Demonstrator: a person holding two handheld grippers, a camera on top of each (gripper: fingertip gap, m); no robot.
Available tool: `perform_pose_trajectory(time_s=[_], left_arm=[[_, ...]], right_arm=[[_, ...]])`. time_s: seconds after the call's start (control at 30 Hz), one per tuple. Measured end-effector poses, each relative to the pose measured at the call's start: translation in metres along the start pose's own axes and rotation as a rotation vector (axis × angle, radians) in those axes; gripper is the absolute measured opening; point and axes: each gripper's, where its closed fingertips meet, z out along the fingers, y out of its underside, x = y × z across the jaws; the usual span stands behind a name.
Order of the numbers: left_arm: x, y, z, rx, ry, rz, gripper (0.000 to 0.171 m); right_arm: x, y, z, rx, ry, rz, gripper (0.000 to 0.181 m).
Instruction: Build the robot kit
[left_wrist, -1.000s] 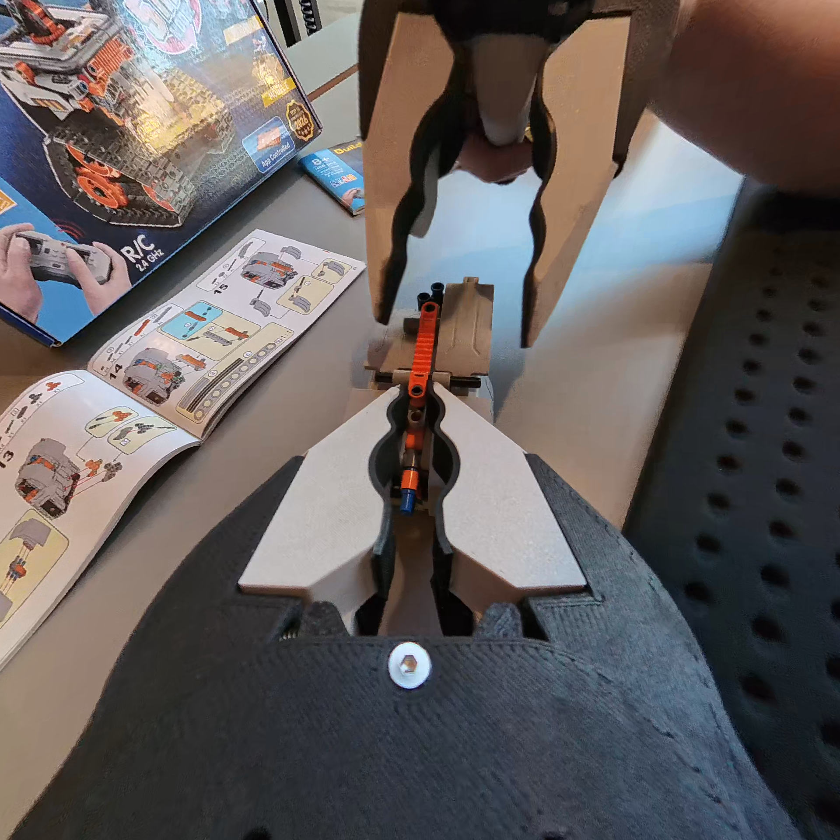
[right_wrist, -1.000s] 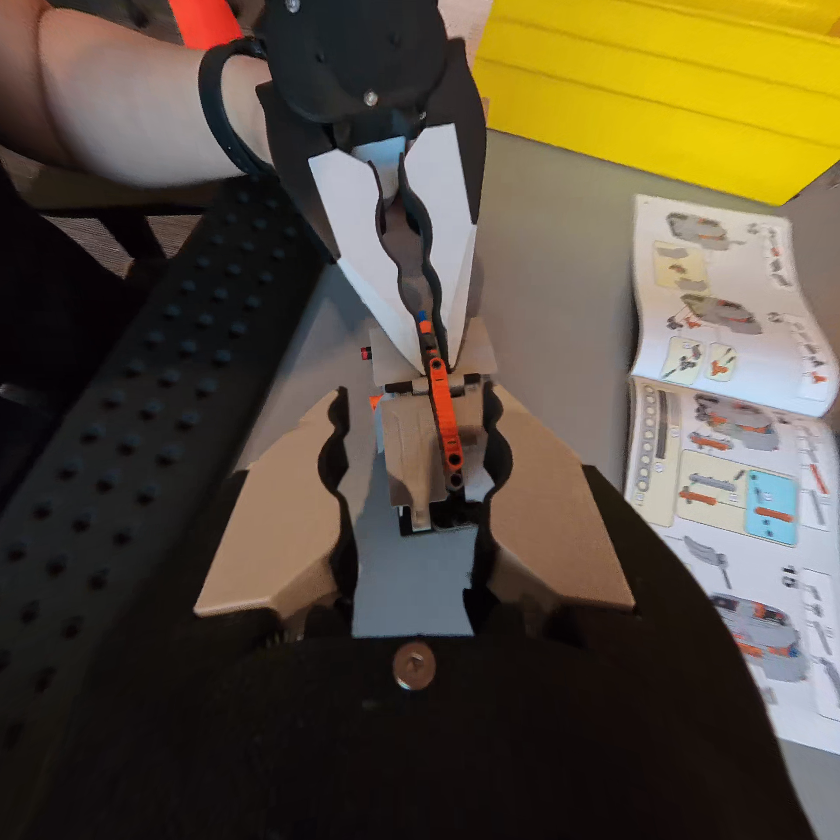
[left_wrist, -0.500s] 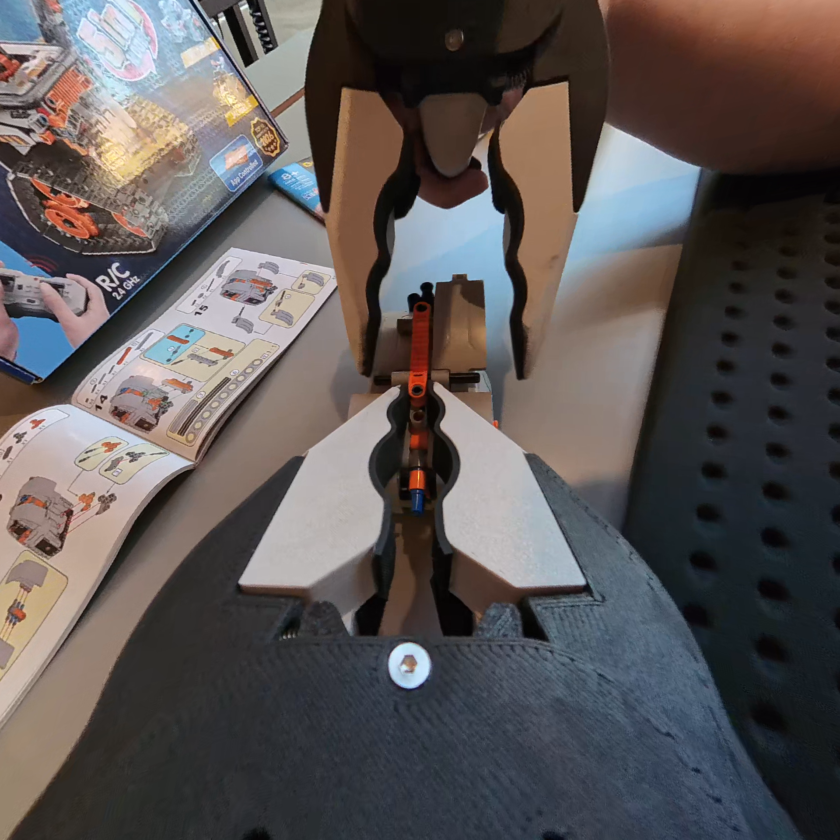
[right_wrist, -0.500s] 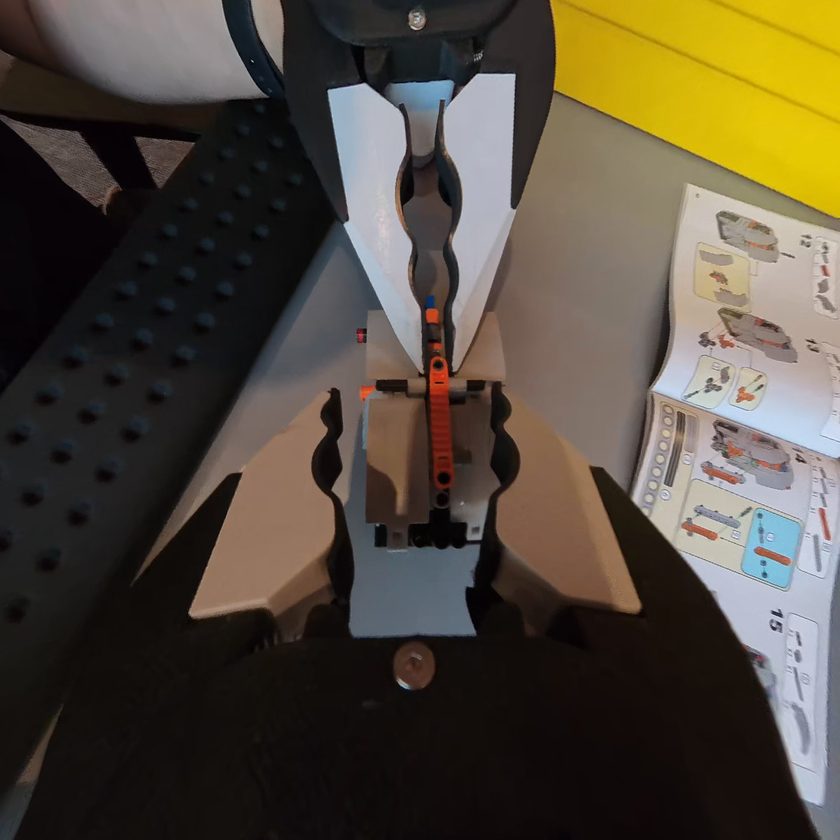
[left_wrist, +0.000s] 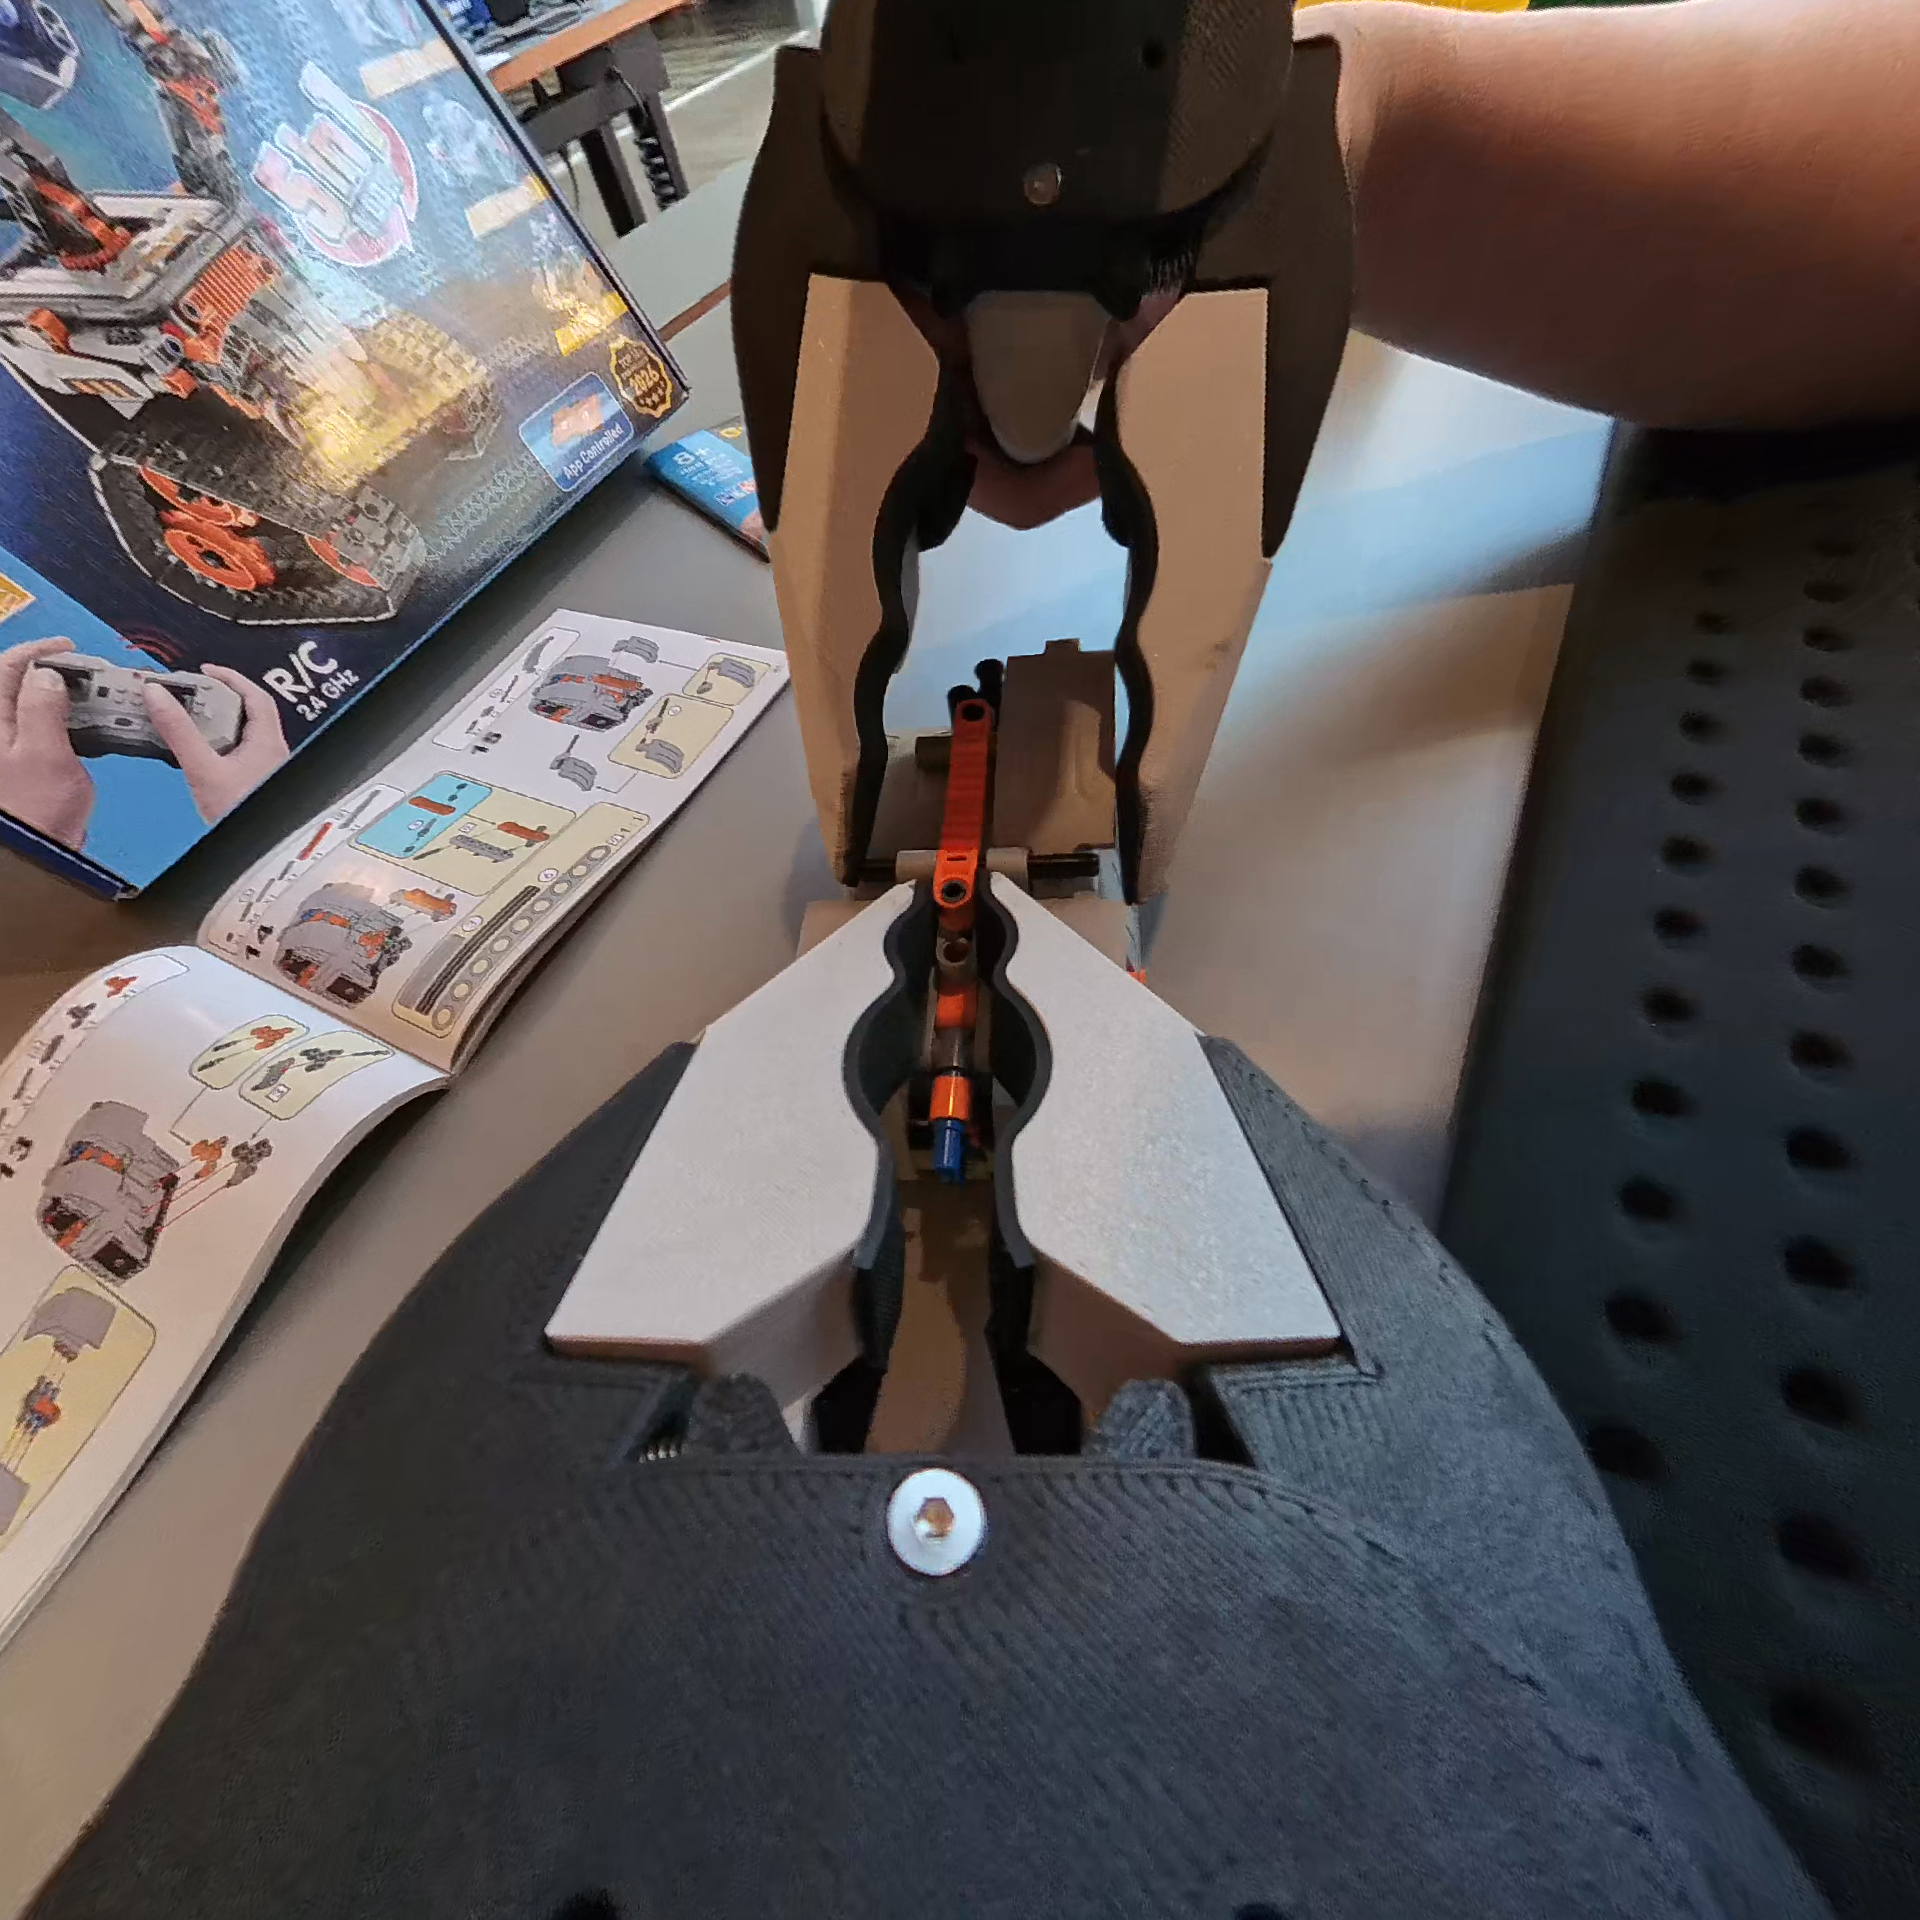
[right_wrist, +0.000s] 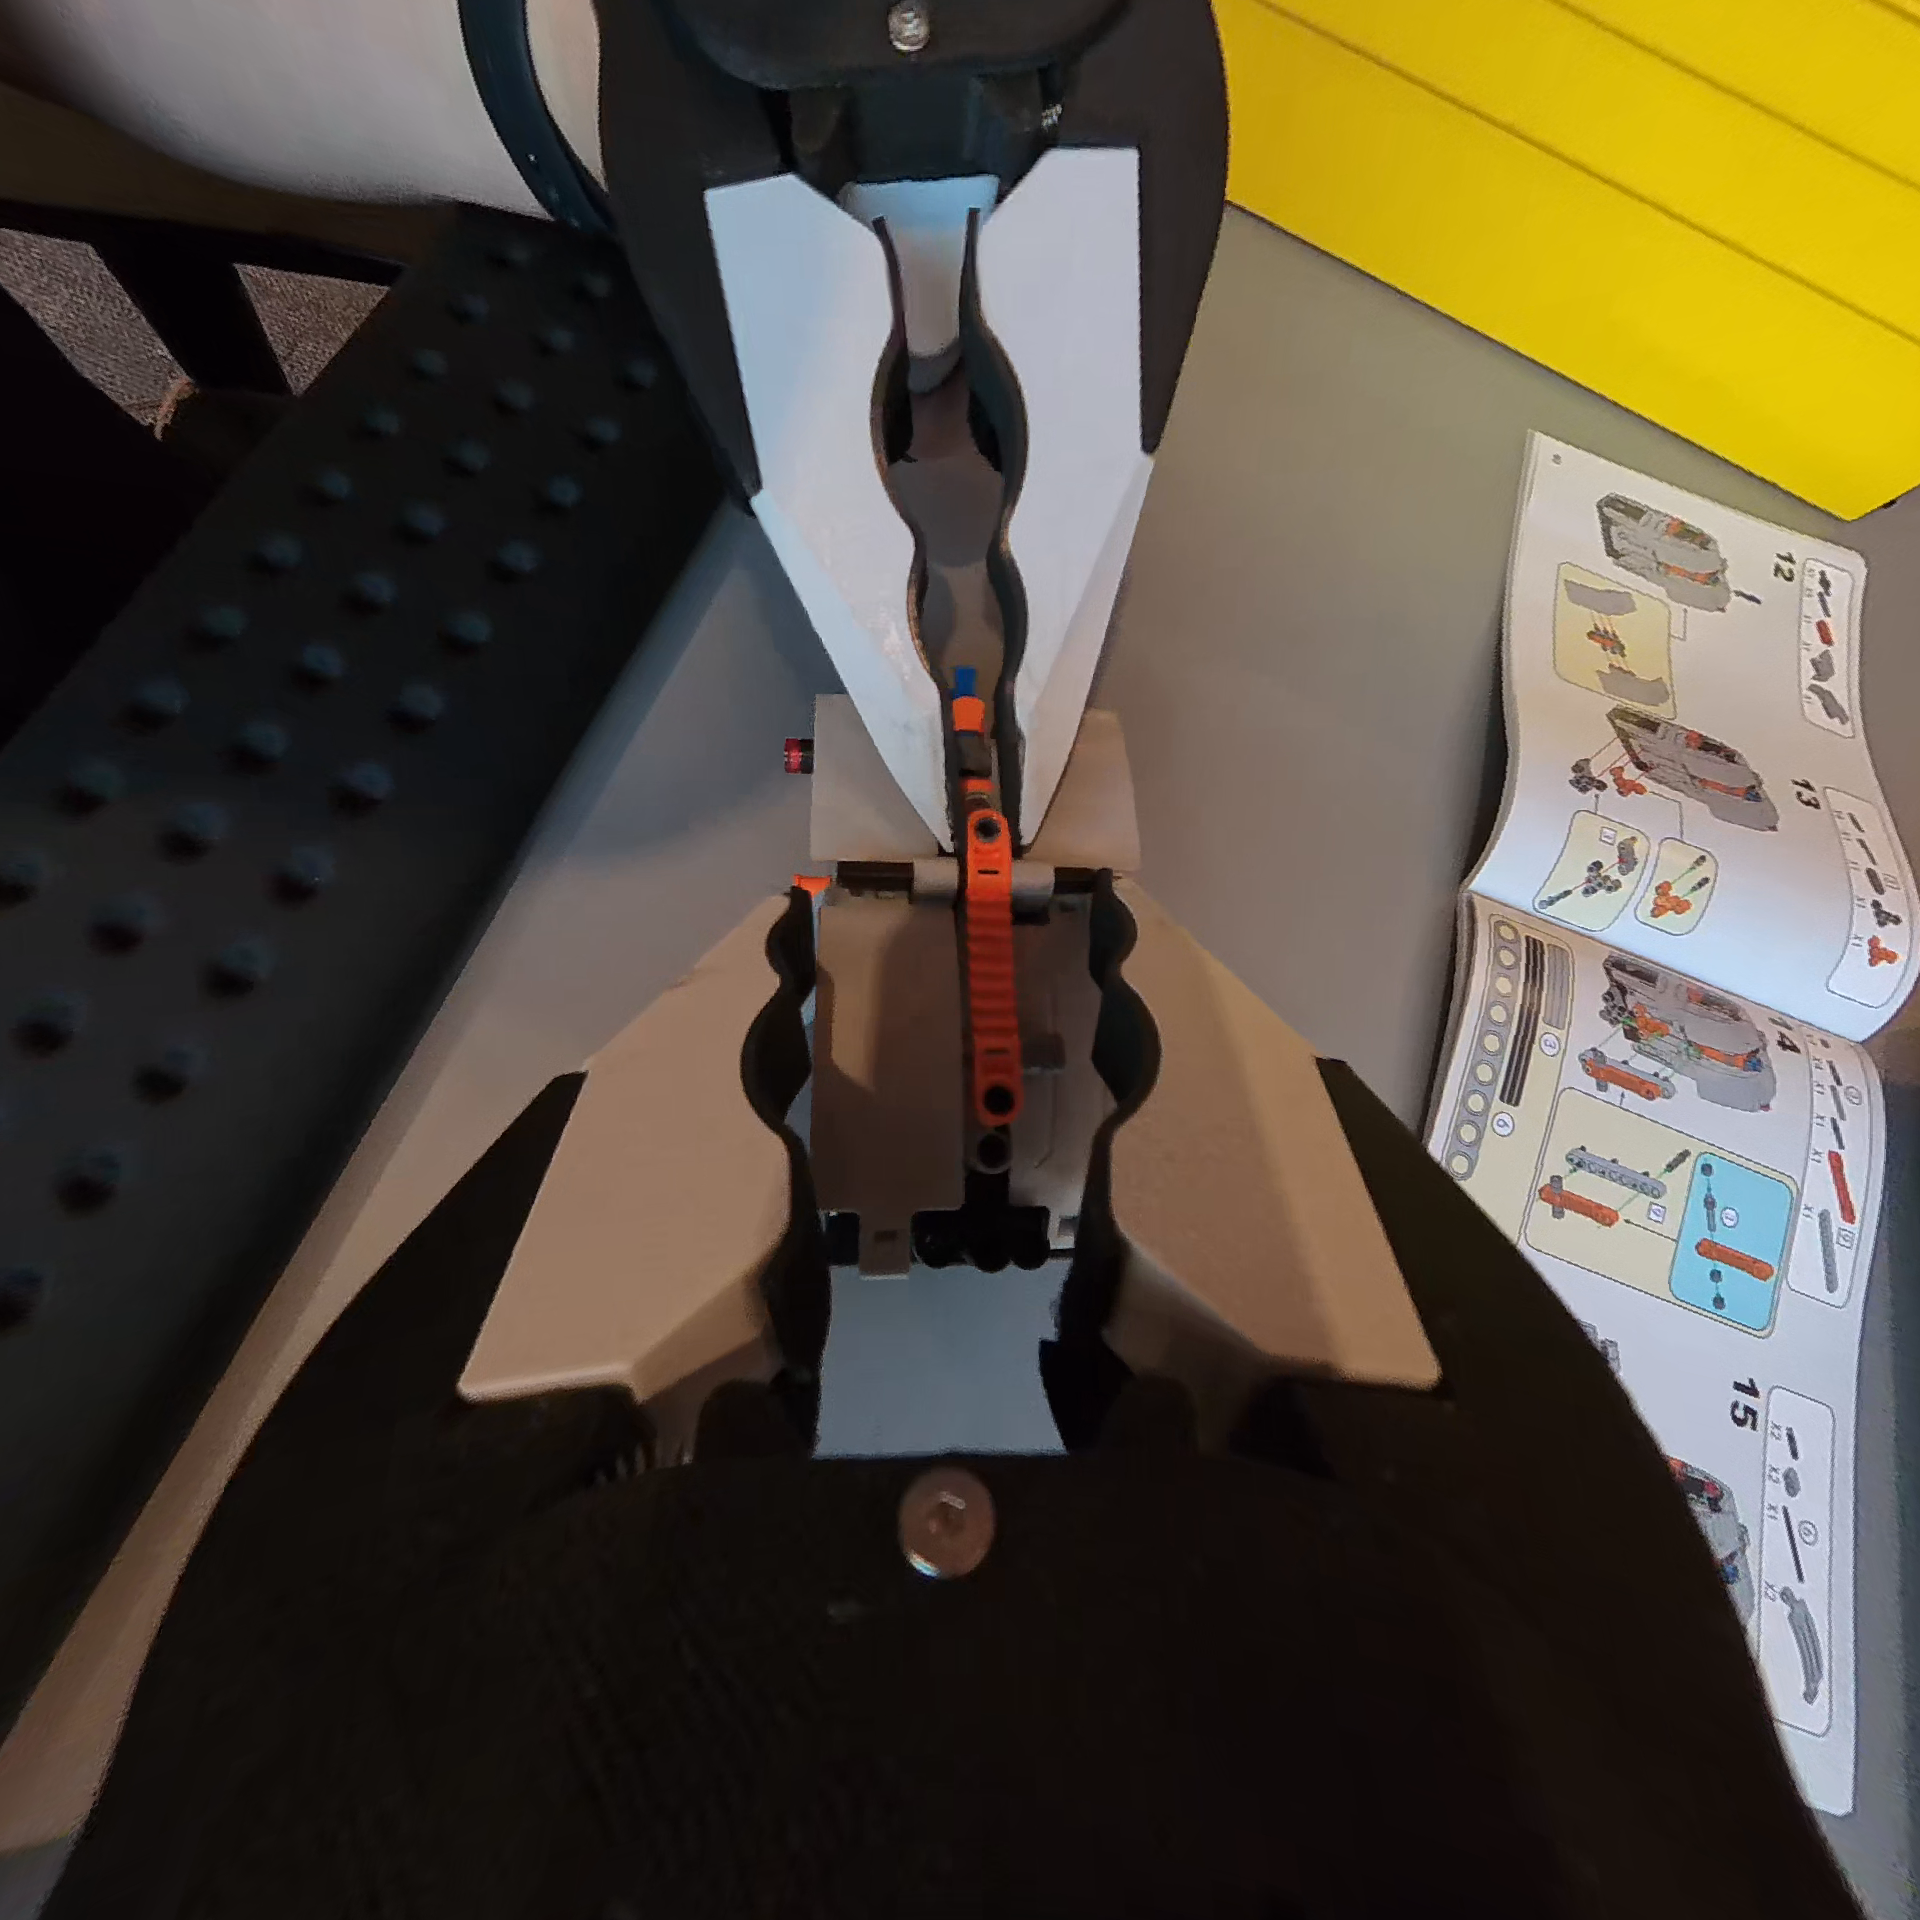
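Note:
A small brick model lies on the grey table (left_wrist: 1320, 935) between my two grippers. It has a grey panel (right_wrist: 894, 1060) with an orange holed beam (right_wrist: 992, 977) on top. My left gripper (left_wrist: 951, 894) is shut on the model's thin rod end, which carries orange and blue bits (left_wrist: 948, 1112). It also shows in the right wrist view (right_wrist: 982, 831). My right gripper (right_wrist: 951, 899) is open and straddles the grey panel, pads close to its sides; I cannot tell if they touch. It faces me in the left wrist view (left_wrist: 997, 878).
An open instruction booklet (left_wrist: 364, 935) lies left of the model and shows in the right wrist view (right_wrist: 1683, 1039). A blue toy box (left_wrist: 260, 416) stands behind it. A black studded mat (left_wrist: 1714, 1039) borders the other side. A yellow bin (right_wrist: 1558, 208) is beyond.
My right gripper has moved in over the model, from above its far end to around the grey panel, and its jaws have narrowed slightly. My left gripper has kept its hold.

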Motion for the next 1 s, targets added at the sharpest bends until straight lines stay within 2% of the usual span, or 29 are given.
perform_pose_trajectory(time_s=[0.13, 0.57, 0.73, 1.0], left_arm=[[-0.0003, 0.0001, 0.0005, 0.002, -0.046, 0.054, 0.006], [-0.0007, 0.0002, 0.0007, 0.044, 0.005, -0.023, 0.006], [-0.0024, 0.0011, 0.0011, 0.023, -0.067, 0.033, 0.006], [-0.0005, 0.0016, 0.0013, 0.025, -0.059, 0.046, 0.006]], right_arm=[[-0.0003, 0.0004, 0.0010, 0.006, 0.029, -0.007, 0.053], [0.0010, -0.0005, 0.0044, 0.043, 0.008, -0.016, 0.052], [0.0024, -0.0010, 0.0051, 0.057, 0.058, 0.011, 0.051], [0.0000, -0.0007, 0.0049, 0.057, 0.101, 0.019, 0.050]])
